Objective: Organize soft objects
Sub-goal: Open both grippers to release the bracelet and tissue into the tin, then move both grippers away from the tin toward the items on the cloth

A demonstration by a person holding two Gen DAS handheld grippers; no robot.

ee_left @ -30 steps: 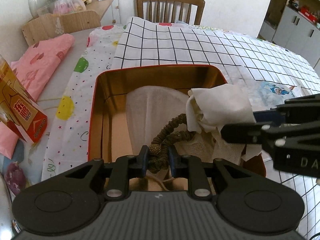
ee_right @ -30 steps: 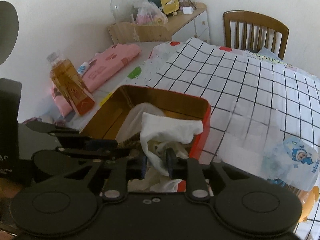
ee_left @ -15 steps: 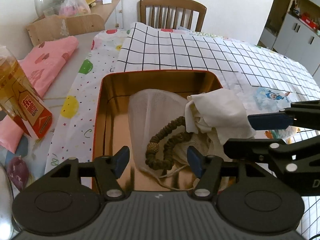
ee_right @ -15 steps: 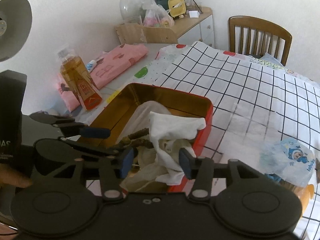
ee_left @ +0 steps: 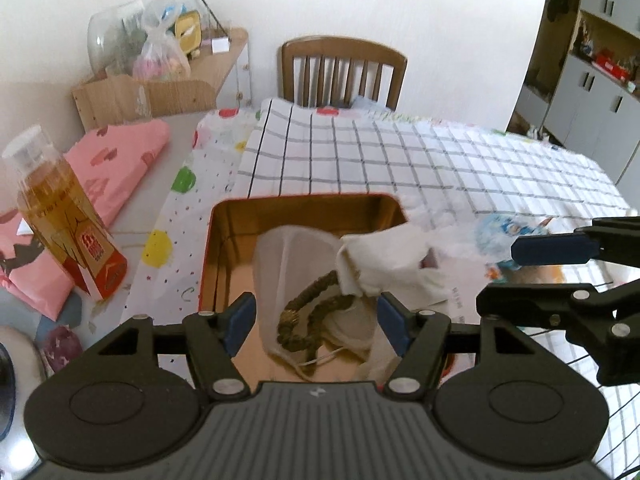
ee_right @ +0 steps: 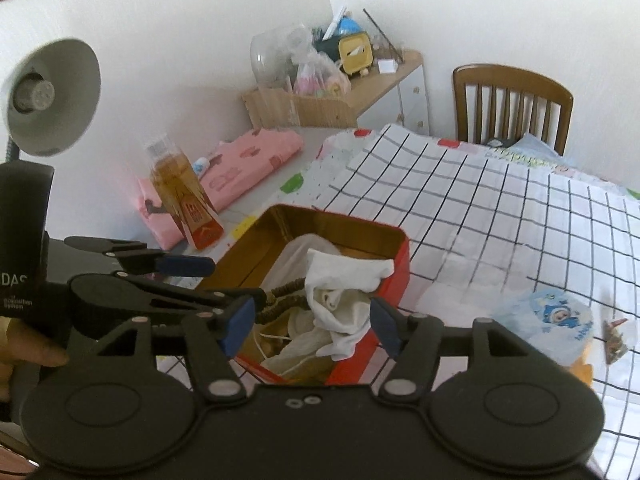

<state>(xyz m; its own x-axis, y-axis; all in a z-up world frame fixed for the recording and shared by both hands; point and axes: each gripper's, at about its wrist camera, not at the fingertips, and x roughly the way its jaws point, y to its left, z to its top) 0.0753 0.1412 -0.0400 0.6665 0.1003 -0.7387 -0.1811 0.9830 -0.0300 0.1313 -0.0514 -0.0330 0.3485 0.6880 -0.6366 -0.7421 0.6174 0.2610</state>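
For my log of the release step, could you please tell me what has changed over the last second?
Both grippers let go. The left gripper, shut on the brown beaded cord a second ago, now has its jaws wide apart and has pulled back. The right gripper released the white cloth likewise. Cord, cloth and mesh bag stayed in the red tin; the tea bottle is unmoved.

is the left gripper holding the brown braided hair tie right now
No, the left gripper is open, jaws spread wide and empty, and the brown braided hair tie lies loose in the red metal tin on a white mesh cloth.
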